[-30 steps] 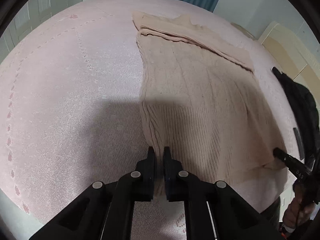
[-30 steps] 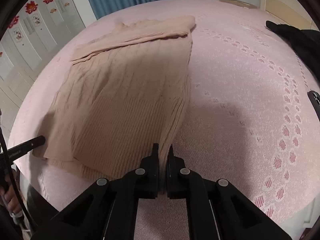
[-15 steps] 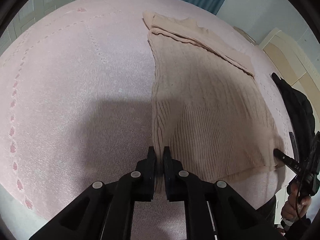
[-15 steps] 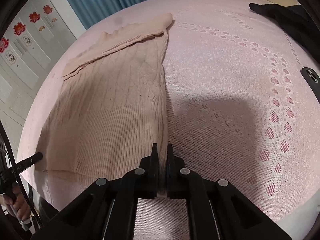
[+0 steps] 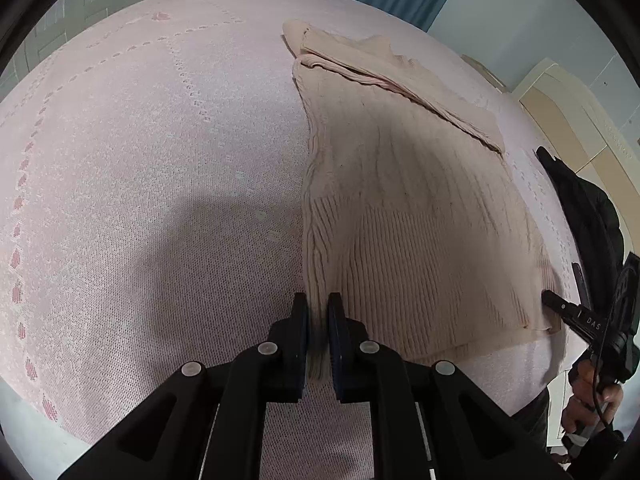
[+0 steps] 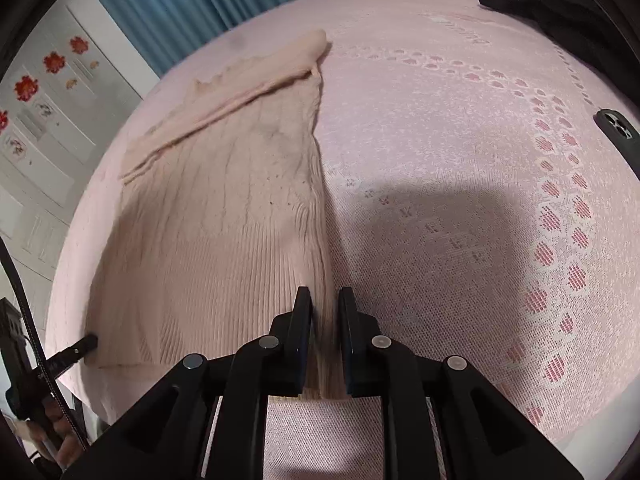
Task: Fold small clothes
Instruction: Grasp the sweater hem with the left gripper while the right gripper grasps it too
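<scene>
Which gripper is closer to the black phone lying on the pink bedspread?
Right. The phone lies on the bedspread at the right edge of the right gripper's view. The left gripper holds the sweater's opposite hem corner, farther away.

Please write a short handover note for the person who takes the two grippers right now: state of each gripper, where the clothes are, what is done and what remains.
Left gripper: shut on the near left hem corner of the beige knit sweater.
Right gripper: shut on the near right hem corner of the same sweater.
The sweater lies spread on the pink bedspread, hem toward you, with the sleeves folded across the far end.
A black garment and a phone lie on the bed to the right, apart from the sweater.
Done: sleeves folded in, both hem corners gripped.
Left: probably carry the hem toward the collar, then release.
</scene>
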Available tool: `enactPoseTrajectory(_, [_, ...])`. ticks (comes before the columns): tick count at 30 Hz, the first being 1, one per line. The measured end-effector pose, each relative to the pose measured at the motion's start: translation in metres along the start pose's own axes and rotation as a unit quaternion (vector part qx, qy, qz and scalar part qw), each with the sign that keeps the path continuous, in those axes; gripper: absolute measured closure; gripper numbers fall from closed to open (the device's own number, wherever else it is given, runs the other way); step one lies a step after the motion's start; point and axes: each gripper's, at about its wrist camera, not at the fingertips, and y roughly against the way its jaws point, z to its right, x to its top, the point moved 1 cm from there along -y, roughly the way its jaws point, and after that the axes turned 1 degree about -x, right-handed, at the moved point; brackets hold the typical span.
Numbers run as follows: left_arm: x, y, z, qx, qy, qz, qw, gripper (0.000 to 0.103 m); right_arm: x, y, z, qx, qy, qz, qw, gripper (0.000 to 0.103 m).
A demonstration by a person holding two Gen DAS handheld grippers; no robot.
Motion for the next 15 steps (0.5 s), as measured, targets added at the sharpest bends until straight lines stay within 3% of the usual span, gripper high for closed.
enactPoseTrajectory(5, [0.008,-0.003,-0.003,-0.012,0.006,-0.024,0.9996,0.093,0.003,-0.001,-0.01,-0.022,0.025,-0.008,0.999,0.089])
enactPoseTrajectory(11, [0.003,0.001,-0.008,-0.029,0.013,-0.012,0.9994,0.093,-0.003,0.004,-0.006,-0.012,0.041,-0.026,0.999,0.088])
enactPoseTrajectory(15, [-0.006,0.003,-0.007,-0.04,-0.01,-0.015,0.999,0.088,-0.011,0.012,-0.014,-0.032,0.075,-0.023,0.996,0.081])
